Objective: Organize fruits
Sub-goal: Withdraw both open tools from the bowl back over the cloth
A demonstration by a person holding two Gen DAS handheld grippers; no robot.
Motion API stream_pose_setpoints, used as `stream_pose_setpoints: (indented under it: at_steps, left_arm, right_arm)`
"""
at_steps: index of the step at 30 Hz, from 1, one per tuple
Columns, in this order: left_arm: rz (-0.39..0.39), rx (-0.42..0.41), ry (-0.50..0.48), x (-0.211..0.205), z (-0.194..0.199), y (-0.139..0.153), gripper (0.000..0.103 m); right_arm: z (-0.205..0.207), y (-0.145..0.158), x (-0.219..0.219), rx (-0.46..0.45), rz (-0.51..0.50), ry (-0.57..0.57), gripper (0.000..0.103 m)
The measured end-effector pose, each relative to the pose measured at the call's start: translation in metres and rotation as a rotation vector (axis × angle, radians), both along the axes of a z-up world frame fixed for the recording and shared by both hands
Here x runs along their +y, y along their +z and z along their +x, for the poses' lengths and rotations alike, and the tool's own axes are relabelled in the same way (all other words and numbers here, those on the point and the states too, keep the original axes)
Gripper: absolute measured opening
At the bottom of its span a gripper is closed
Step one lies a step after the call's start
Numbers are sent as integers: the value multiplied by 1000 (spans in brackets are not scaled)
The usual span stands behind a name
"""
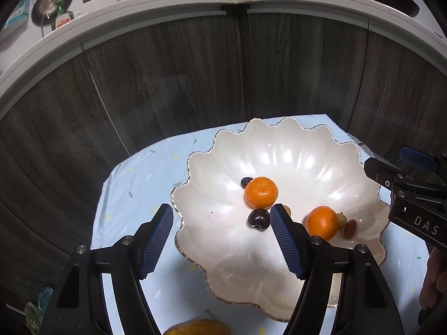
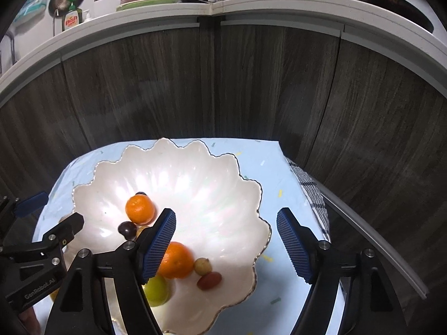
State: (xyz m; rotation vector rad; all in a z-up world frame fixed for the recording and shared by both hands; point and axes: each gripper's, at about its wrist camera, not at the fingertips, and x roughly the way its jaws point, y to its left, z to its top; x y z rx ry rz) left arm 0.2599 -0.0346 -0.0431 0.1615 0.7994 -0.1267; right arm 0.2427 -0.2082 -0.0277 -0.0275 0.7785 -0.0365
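Left wrist view: left claw (image 1: 222, 237) released, nothing between its pads, astride the near-left rim of the scalloped bowl (image 1: 349, 150); a dark plum (image 1: 258, 219) lies just beside its right pad, tangerines at 12 and 2 o'clock. Right wrist view: right claw (image 2: 226, 247) likewise released, empty; alone shows a green fruit (image 2: 157, 291) at 7 o'clock, behind its left finger

I saw my left gripper (image 1: 222, 240) open above the bowl (image 1: 293, 150); two oranges (image 1: 261, 191) lay toward one o'clock.
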Motion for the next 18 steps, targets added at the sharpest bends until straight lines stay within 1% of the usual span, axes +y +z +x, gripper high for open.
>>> stream_pose_setpoints:
  at_steps: [10, 18]
  left_arm:
    - [3, -35, 10, 7, -18, 14, 75]
    - [1, -46, 8, 11, -32, 19, 75]
  right_arm:
    - [-18, 11, 6, -11, 5, -8, 75]
    - [-33, 15, 8, -15, 13, -23, 75]
